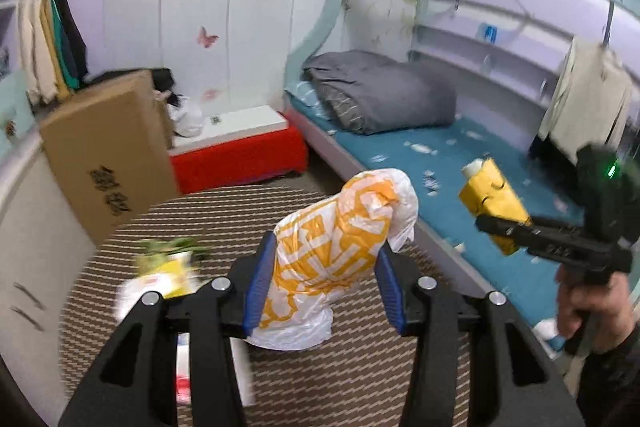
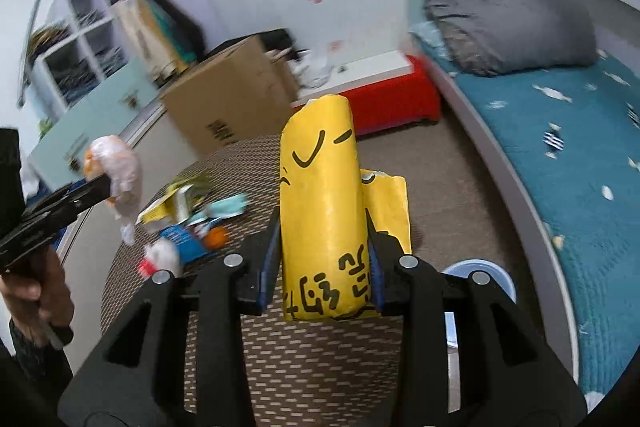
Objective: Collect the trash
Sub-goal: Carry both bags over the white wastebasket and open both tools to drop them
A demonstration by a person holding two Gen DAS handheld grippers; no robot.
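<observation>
both pieces are lifted clear of the round tabletop (image 2: 320, 367), likely for carrying off. the left hand-held gripper (image 1: 326, 275) clamps a crumpled plastic bag (image 1: 340, 239); the right hand-held gripper (image 2: 322, 263) clamps a yellow wrapper (image 2: 320, 207). more litter (image 2: 192, 223) remains.

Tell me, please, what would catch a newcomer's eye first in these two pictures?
First, the bright yellow paper wrapper with black writing, standing upright and clamped in the right gripper above the round woven table. Next, the crumpled white-and-orange plastic bag, clamped in the left gripper over the same table. Behind both, loose wrappers litter the table's far left side, with a red bench beyond.
</observation>
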